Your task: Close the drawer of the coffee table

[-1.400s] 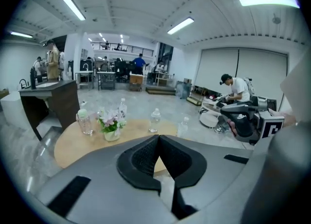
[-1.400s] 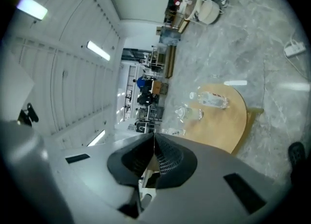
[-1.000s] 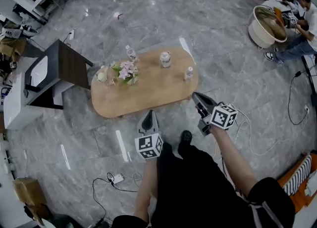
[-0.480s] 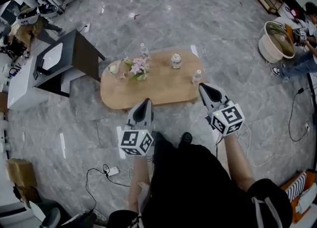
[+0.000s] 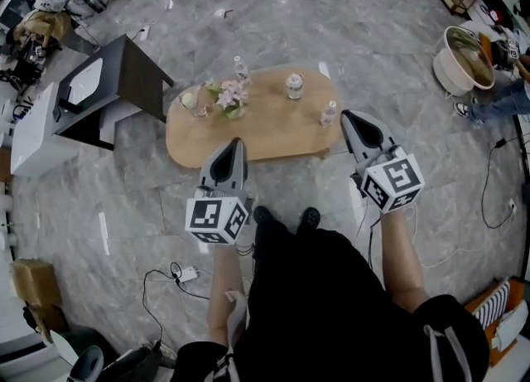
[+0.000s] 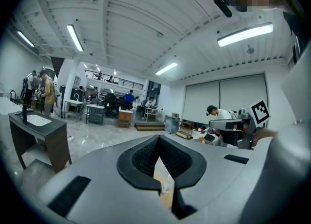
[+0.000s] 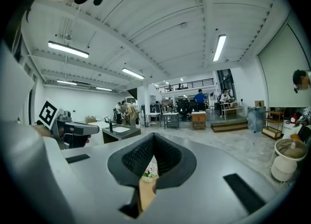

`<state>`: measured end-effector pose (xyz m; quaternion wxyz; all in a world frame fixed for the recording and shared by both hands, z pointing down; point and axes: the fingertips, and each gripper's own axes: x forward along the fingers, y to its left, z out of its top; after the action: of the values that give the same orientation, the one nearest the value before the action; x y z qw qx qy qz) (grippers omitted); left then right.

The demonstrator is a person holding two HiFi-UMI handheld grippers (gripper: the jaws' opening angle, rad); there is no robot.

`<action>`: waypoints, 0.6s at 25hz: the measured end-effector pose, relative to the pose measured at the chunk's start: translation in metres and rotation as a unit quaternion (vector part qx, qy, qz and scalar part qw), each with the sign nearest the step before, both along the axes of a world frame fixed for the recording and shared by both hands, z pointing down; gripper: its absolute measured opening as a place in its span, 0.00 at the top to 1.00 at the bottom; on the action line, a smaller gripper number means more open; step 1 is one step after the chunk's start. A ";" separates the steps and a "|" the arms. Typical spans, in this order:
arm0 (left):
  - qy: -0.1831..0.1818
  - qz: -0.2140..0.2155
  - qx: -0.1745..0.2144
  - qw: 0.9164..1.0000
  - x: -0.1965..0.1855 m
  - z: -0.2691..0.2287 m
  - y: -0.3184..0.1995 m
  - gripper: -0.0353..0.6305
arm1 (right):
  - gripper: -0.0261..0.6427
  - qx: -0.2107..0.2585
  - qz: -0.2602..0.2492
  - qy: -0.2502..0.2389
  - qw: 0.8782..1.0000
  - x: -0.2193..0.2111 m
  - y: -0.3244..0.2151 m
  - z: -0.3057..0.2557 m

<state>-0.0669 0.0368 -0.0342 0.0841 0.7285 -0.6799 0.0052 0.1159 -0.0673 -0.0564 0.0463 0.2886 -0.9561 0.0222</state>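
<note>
Coffee table [image 5: 273,128] shows only its top; drawer hidden.

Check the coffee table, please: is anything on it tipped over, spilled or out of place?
Nothing stands out. The bottles stand upright on the coffee table, the flowers sit beside them, and no spill shows. Its drawer is not visible.

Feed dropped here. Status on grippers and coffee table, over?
Left gripper shut, empty. Right gripper shut, empty. Coffee table: no drawer seen sticking out. Bottles and flowers on top.
</note>
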 end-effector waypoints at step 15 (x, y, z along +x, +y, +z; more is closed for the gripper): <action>0.000 -0.008 -0.008 1.000 -0.004 0.013 0.005 0.93 | 0.94 -0.004 -0.004 0.013 1.000 -0.003 0.011 0.013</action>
<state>-0.0712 0.0418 -0.0217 0.0898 0.7226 -0.6853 0.0098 0.1128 -0.0558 -0.0432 0.0596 0.2847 -0.9565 0.0218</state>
